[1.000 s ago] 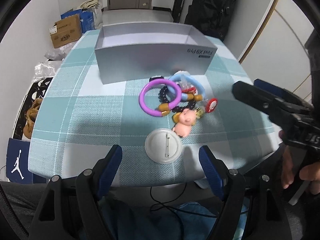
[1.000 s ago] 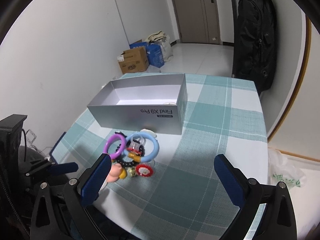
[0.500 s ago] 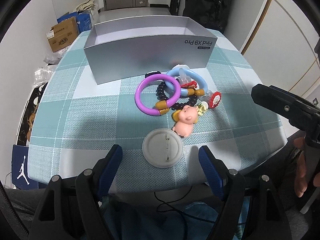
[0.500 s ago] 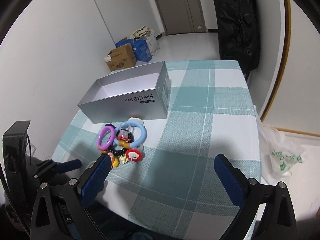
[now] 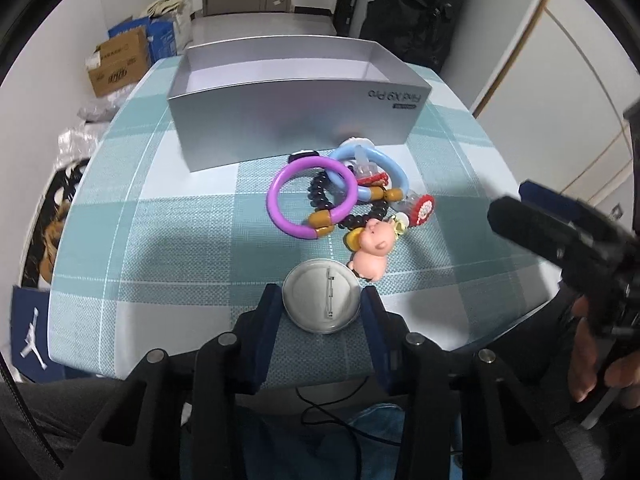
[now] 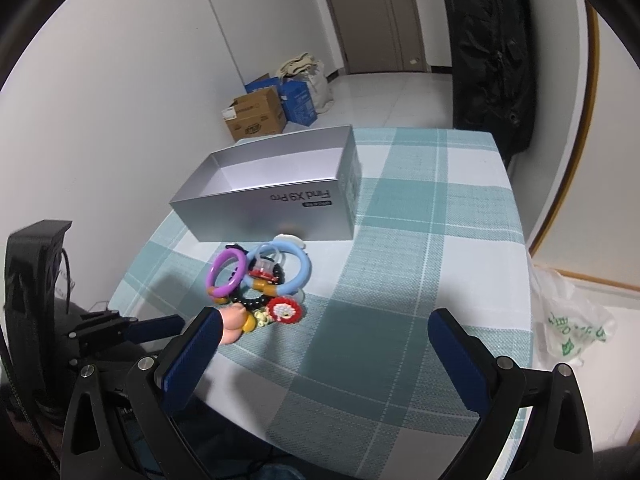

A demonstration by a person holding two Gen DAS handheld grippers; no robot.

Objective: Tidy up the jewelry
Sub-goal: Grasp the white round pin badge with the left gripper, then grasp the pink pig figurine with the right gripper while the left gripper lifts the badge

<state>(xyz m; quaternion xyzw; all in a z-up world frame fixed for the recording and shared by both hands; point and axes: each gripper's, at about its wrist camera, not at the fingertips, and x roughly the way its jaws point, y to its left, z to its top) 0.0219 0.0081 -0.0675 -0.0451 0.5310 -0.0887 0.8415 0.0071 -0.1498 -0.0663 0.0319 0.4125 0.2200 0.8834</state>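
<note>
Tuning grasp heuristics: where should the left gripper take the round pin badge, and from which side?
Grip the round pin badge across its rim, coming in low from the near table edge. It lies flat, pin side up, so only the thin edge gives purchase. The left gripper already has a finger on each side; the pink pig charm crowds the far-right rim.

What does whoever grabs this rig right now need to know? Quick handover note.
Left gripper: jaws straddle the round pin badge near the table's front edge; can't tell if clamped.
Right gripper: open, empty, above the tablecloth.
Purple bangle, blue bangle, black bead bracelet, pig charm and red round charm piled before the silver box.
Done: nothing visible in box.
Left: move everything in.
</note>
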